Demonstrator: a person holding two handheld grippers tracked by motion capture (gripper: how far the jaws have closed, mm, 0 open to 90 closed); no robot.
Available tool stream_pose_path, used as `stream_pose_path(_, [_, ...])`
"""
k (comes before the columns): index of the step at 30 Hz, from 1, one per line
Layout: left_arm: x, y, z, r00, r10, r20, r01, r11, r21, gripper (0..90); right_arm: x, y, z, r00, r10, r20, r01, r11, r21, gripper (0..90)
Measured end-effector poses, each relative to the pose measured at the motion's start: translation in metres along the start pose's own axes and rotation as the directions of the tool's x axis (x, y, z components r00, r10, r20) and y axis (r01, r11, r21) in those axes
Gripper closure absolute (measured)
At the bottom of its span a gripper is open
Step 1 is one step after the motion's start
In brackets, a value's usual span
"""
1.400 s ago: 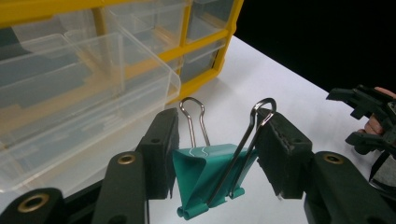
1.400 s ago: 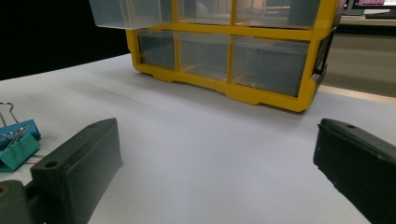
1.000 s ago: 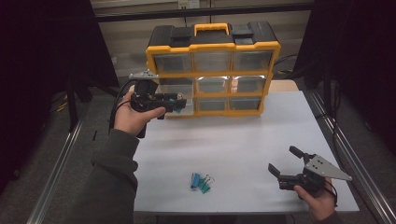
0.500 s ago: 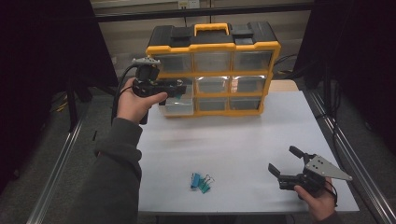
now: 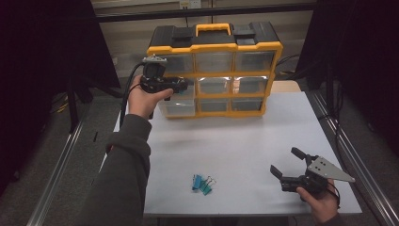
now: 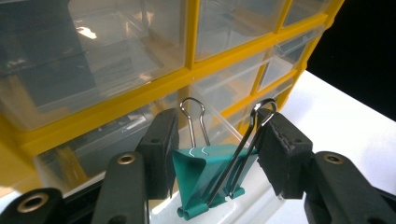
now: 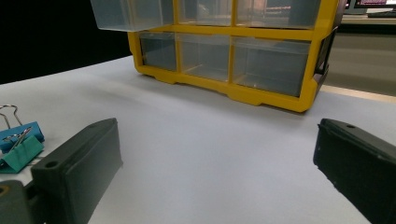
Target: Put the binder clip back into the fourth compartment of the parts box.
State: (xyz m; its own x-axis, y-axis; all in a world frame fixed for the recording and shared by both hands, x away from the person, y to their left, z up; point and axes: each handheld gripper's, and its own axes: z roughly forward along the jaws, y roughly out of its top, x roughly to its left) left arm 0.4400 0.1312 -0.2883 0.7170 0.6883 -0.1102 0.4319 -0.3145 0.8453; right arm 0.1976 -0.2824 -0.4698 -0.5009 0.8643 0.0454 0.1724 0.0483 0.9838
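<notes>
My left gripper [image 6: 217, 154] is shut on a teal binder clip [image 6: 205, 179], its wire handles pointing up between the pads. In the high view that gripper [image 5: 181, 85] is held up against the left column of the yellow drawer cabinet [image 5: 214, 70], over a clear drawer [image 5: 178, 106] pulled out of the left column. More binder clips [image 5: 203, 182], teal and blue, lie on the white table [image 5: 235, 141] near its front edge. My right gripper [image 5: 287, 162] rests at the front right, open with nothing between its jaws; its own view has the clips [image 7: 18, 142] at the left.
The cabinet [image 7: 233, 46] stands at the back of the table with clear drawers in three rows. Metal rails run along both sides of the table. The table's middle is bare white surface.
My left hand has carried the teal clip to the right and farther back, from beside the cabinet to over the pulled-out drawer. The right gripper has stayed still.
</notes>
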Motion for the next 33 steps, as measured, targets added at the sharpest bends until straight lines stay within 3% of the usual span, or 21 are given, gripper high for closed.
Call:
stream_pose_path(2, [0.000, -0.001, 0.004, 0.9999, 0.012, 0.002, -0.012, 0.9999, 0.002, 49.9, 0.000, 0.000, 0.000, 1.0000, 0.000, 0.000, 0.000, 1.000, -0.001, 0.5])
stream_pose_path(4, [-0.001, -0.001, 0.005, 0.9997, 0.001, -0.025, -0.001, 1.0000, -0.002, 38.5, 0.000, 0.000, 0.000, 1.0000, 0.001, 0.001, -0.001, 1.000, 0.000, 0.5])
stream_pose_path(6, [-0.001, -0.001, 0.004, 1.0000, 0.004, -0.009, -0.004, 1.0000, 0.006, 34.9, 0.000, 0.000, -0.001, 1.0000, 0.003, 0.000, -0.003, 1.000, -0.001, 0.5])
stream_pose_path(10, [-0.003, -0.002, -0.003, 0.9998, 0.009, -0.017, -0.009, 0.9998, 0.018, 20.6, 0.000, 0.000, -0.001, 1.0000, 0.004, 0.003, -0.004, 1.000, -0.002, 0.5])
stream_pose_path(14, [-0.005, -0.007, -0.014, 1.0000, 0.005, 0.007, -0.005, 0.9999, -0.009, 14.4, 0.000, 0.000, -0.001, 1.0000, 0.003, -0.002, -0.003, 1.000, 0.001, 0.5])
stream_pose_path(21, [-0.012, -0.017, -0.030, 0.9994, 0.020, 0.030, -0.019, 0.9995, -0.027, 11.7, 0.000, 0.000, 0.000, 1.0000, 0.000, 0.007, 0.000, 1.000, -0.002, 0.5])
stream_pose_path(24, [-0.015, -0.022, -0.034, 0.9978, 0.031, 0.060, -0.029, 0.9990, -0.033, 10.7, 0.000, 0.000, -0.001, 1.0000, -0.005, 0.002, 0.005, 1.000, 0.003, 0.5])
stream_pose_path(33, [-0.028, -0.042, -0.037, 0.9934, 0.051, 0.103, -0.046, 0.9978, -0.047, 10.3, 0.001, 0.000, -0.001, 1.0000, -0.002, 0.003, 0.002, 1.000, 0.003, 0.5])
